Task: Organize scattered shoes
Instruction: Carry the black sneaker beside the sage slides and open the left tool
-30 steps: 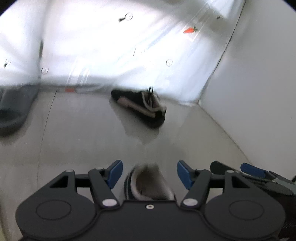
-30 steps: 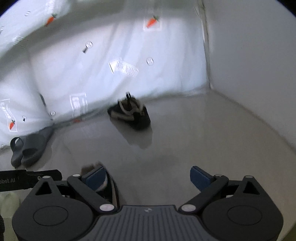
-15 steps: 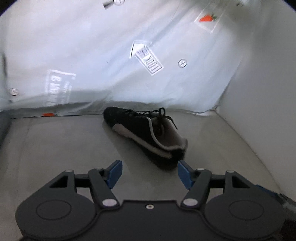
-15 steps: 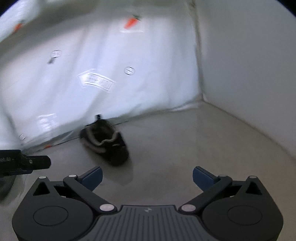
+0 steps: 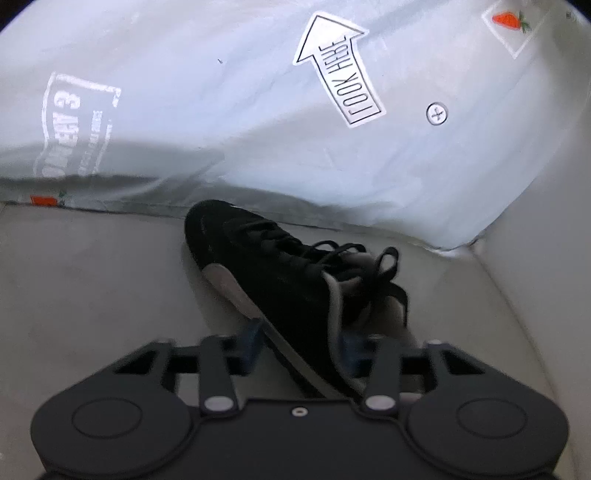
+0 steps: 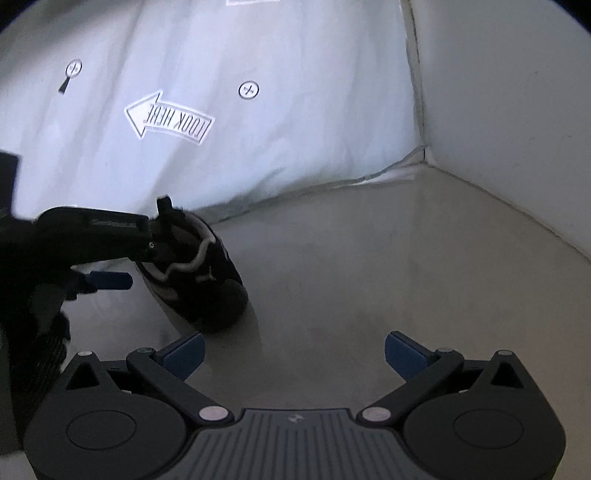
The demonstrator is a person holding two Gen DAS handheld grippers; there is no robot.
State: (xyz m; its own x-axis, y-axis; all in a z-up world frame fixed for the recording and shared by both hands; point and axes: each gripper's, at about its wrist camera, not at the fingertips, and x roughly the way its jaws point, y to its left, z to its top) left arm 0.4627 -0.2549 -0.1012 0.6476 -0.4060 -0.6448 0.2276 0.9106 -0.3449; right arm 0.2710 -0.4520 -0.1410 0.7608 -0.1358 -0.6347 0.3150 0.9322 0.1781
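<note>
Left gripper [image 5: 301, 341]: jaws closing, black sneaker's [image 5: 280, 273] heel collar between the blue pads [image 5: 251, 338]; whether they already press on it, cannot tell. Right gripper [image 6: 293, 354]: jaws spread wide, nothing between them, over bare floor [image 6: 369, 266] just right of the sneaker's heel. The sneaker lies tilted on its side on the floor, toe pointing toward the white sheet [image 5: 258, 110], near the corner where sheet meets wall [image 6: 509, 110]. Beyond the sneaker, on the sheet: a "LOOK HERE" arrow [image 5: 341, 70] and a carrot print [image 5: 509, 18].
</note>
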